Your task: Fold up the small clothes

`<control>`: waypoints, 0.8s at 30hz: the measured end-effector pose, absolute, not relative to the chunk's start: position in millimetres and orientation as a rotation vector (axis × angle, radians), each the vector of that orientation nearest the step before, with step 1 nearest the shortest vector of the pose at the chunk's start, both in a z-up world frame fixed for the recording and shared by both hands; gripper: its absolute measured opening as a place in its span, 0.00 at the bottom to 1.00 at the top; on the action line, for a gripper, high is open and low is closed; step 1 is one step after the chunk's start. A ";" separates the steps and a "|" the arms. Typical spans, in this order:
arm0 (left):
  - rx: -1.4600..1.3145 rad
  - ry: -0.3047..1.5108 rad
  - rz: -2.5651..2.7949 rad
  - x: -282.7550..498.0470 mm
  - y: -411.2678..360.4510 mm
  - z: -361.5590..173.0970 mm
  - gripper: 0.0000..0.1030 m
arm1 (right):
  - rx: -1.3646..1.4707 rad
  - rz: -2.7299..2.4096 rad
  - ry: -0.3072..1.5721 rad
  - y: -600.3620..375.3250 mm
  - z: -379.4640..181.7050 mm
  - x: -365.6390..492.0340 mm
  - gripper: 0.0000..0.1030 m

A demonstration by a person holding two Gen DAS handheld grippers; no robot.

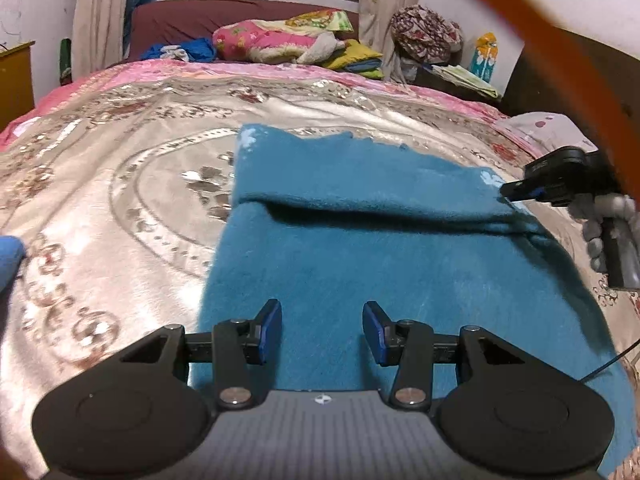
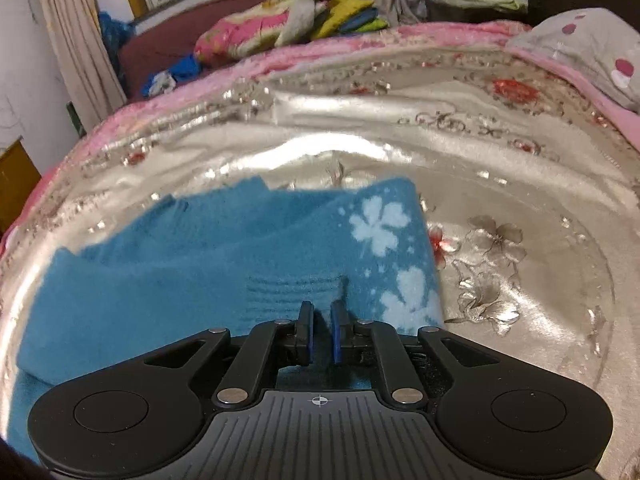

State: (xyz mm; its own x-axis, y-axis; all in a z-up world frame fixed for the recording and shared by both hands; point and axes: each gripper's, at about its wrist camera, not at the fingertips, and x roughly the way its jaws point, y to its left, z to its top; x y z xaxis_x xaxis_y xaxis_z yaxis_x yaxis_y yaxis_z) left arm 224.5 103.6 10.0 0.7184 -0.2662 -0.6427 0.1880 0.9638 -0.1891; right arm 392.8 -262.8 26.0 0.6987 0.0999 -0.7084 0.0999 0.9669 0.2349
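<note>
A teal fleece garment [image 1: 380, 248] with pale flower prints lies on the bed, its far part folded over the near part. My left gripper [image 1: 322, 330] is open and empty, hovering over the garment's near end. My right gripper [image 2: 322, 330] has its jaws nearly closed, with the garment [image 2: 192, 264] just in front of the fingertips; I cannot tell whether cloth is pinched. The right gripper also shows in the left wrist view [image 1: 520, 190] at the fold's right edge.
The shiny floral bedspread [image 1: 120, 184] covers the bed. Folded bedding and pillows [image 1: 276, 38] lie at the far end under a window. A spotted pillow [image 2: 592, 48] is at the right. A blue cloth [image 1: 10, 260] sits at the left edge.
</note>
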 end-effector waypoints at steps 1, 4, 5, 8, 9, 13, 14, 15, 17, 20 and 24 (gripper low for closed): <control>-0.114 0.724 -0.243 220.2 107.0 11.6 0.48 | 0.289 0.001 0.786 -266.7 30.9 388.0 0.12; -0.128 0.727 -0.214 206.5 117.5 11.7 0.49 | 0.319 0.021 0.760 -279.2 46.9 365.7 0.12; -0.133 0.732 -0.203 202.0 121.2 10.5 0.49 | 0.329 0.031 0.758 -283.2 51.1 356.4 0.12; -0.154 0.750 -0.177 188.7 130.6 5.4 0.49 | 0.356 0.061 0.770 -296.6 59.0 317.9 0.14; -0.161 0.756 -0.172 184.6 132.8 4.2 0.49 | 0.354 0.070 0.779 -300.7 60.2 303.6 0.14; -0.168 0.768 -0.156 166.5 137.8 2.8 0.49 | 0.338 0.098 0.810 -310.5 62.2 243.8 0.15; -0.170 0.770 -0.155 161.0 138.5 3.1 0.49 | 0.336 0.104 0.818 -311.8 62.3 229.1 0.17; -0.171 0.773 -0.156 156.3 139.0 3.1 0.49 | 0.336 0.107 0.822 -313.0 61.7 215.1 0.20; -0.169 0.776 -0.152 145.8 140.1 2.8 0.50 | 0.344 0.112 0.838 -315.2 58.8 187.8 0.26; -0.180 0.800 -0.148 132.3 143.2 -1.3 0.51 | 0.351 0.109 0.868 -317.1 51.8 151.1 0.28; -0.185 0.835 -0.130 116.1 150.0 -10.6 0.51 | 0.378 0.119 0.909 -319.4 42.0 112.6 0.33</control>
State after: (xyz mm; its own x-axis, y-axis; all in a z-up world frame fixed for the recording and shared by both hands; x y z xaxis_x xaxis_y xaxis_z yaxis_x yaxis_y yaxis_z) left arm 116.1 150.0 -10.6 0.6646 -0.1864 -0.7235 0.0416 0.9761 -0.2133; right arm 112.6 -319.4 42.0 0.6127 0.2586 -0.7468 0.0575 0.9279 0.3685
